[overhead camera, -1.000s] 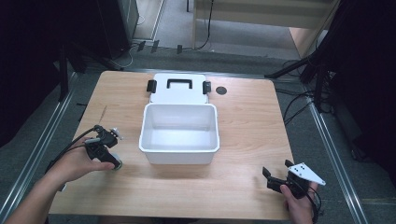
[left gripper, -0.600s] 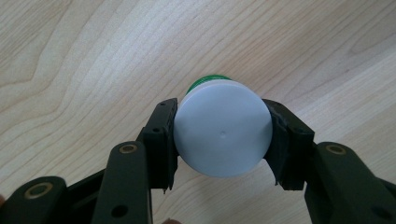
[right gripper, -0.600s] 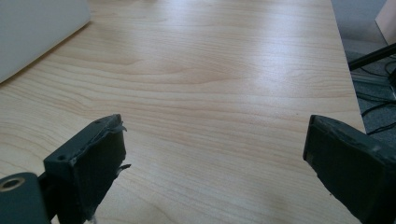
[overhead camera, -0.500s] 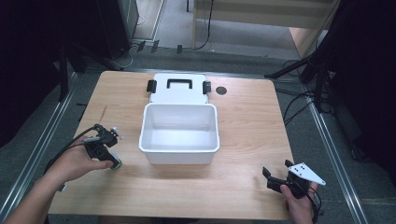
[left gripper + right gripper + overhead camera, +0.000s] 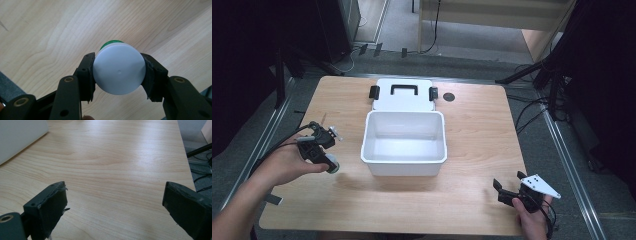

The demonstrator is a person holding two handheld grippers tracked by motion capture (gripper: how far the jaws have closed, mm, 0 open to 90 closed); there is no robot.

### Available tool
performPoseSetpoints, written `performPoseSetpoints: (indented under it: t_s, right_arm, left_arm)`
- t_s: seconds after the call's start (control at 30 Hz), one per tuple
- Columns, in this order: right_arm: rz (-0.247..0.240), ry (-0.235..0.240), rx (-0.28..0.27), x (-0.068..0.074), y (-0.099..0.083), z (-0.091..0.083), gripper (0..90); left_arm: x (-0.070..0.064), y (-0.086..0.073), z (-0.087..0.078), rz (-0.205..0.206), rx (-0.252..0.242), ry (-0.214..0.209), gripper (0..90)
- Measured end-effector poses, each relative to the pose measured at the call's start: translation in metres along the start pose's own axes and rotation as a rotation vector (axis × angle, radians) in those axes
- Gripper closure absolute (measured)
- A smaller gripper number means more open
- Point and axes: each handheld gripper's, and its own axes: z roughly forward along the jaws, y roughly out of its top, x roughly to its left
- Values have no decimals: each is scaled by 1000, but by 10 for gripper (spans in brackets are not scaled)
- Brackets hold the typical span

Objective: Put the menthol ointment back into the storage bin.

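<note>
— What do we have nearest us, low in the frame?

— In the high view we see the right tongs (image 5: 507, 192) at the lower right, held in a hand (image 5: 532, 215) over bare tabletop (image 5: 472, 125). In the right gripper view their two black jaws stand wide apart with nothing but wood grain between them, so we call them open and empty.

— And the other side?

— At the left of the high view our left hand (image 5: 287, 165) holds the left tongs (image 5: 329, 162) low over the tabletop, a dark cable (image 5: 277, 145) trailing off toward the left edge. In the left gripper view we look straight onto a round white cap (image 5: 119, 72) clamped between the jaws, one jaw pressed to each side of it. A sliver of green body (image 5: 110, 43) peeks out behind the cap's upper edge. We cannot tell what kind of container it is, nor what it holds.

— The box?

— A white bin (image 5: 404, 142) sits at the centre of the frame, just right of the left tongs and well apart from the right ones. Its inside looks empty. A corner of it shows at the upper left of the right gripper view.

— Behind it?

— Its white lid (image 5: 402, 95) lies flat, touching the bin's far rim, with a black handle and black clasps. A small dark disc (image 5: 449, 97) lies just right of the lid. Beyond the tabletop's far edge we see floor and cables.
</note>
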Motion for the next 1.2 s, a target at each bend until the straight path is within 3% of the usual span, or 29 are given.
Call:
performPoseSetpoints:
  t_s: [0.43,0.73,1.2]
  right_arm:
    - [1,1,-1,0,0,0,60]
    - [0,4,2,0,0,0,60]
    - [-1,8,3,0,0,0,60]
  left_arm:
    - [-3,19,-40,41,11,-10,513]
    - [-5,32,-61,52,29,-10,514]
    - [-15,55,-87,80,10,-1,514]
